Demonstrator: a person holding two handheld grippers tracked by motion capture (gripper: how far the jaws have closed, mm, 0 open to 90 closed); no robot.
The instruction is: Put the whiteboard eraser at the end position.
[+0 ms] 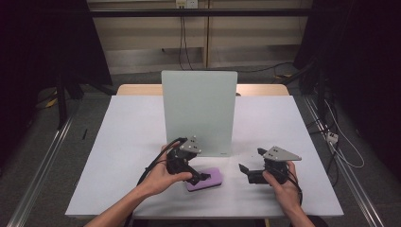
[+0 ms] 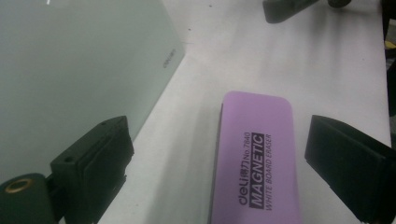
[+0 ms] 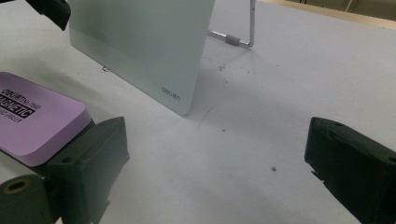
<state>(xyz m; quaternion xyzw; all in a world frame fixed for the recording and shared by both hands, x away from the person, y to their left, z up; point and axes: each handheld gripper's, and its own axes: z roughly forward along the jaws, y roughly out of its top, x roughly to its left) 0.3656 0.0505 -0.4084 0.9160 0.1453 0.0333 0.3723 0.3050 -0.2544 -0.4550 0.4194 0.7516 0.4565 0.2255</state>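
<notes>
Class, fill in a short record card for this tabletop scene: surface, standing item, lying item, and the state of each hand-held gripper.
surface: white rectangular table
standing item: pale green glass whiteboard, upright on a metal stand
lying item: flat purple magnetic whiteboard eraser, label up, in front of the board
left gripper: jaws open either side of the eraser, pads not pressing it
right gripper: jaws open, nothing between them, bare table below

Count on the surface [image 1: 118, 142]: one purple whiteboard eraser [image 1: 206, 179], one upright glass board [image 1: 198, 111] on its single metal stand [image 3: 243, 37]. Hand-held grippers: two, left hand-held gripper [image 1: 201, 177] and right hand-held gripper [image 1: 247, 163].
</notes>
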